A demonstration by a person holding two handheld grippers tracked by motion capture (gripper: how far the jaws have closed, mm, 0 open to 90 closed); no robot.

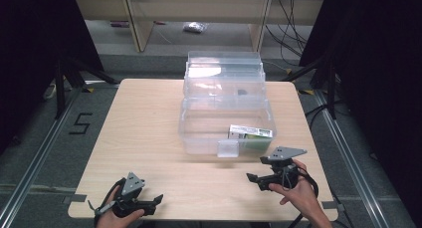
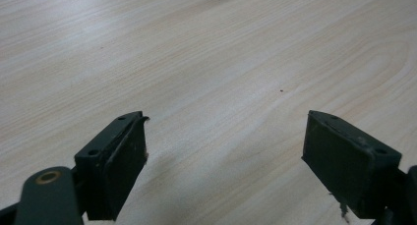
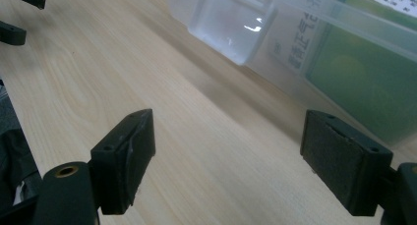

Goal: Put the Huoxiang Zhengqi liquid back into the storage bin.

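Nearest the person, the left gripper point(image 1: 158, 199) is resting low over the front left part of the wooden table point(image 1: 144, 123), held in the left hand point(image 1: 113, 215); in the left gripper view its jaws are standing wide apart with only bare wood point(image 2: 206, 63) between them. The right gripper point(image 1: 252, 178) is sitting in the right hand point(image 1: 298, 190) over the front right part of the table, its jaws pointing toward the left; in the right gripper view they are likewise standing apart with nothing between them, and the tips of the left gripper point(image 3: 19, 14) are showing far off at the top left corner. Nothing is lying on the wood between the two grippers.

Just beyond the right gripper, a clear plastic box point(image 1: 199, 133) is standing in the middle of the table with its hinged lid point(image 1: 224, 71) lying open toward the far edge. A small clear latch point(image 1: 228, 149) is hanging on its front wall, and that wall is standing between the right gripper and the contents. Inside, at the right front corner, a green and white carton point(image 1: 250, 133) is lying flat, its green side pressing close against the wall in the right gripper view point(image 3: 364, 82). A small dark spot point(image 1: 242, 92) is showing through the lid, too small to tell what it is.

Past the table, pale shelving point(image 1: 139, 19) is standing on the grey floor, and a crumpled bag point(image 1: 195, 27) is lying beneath it
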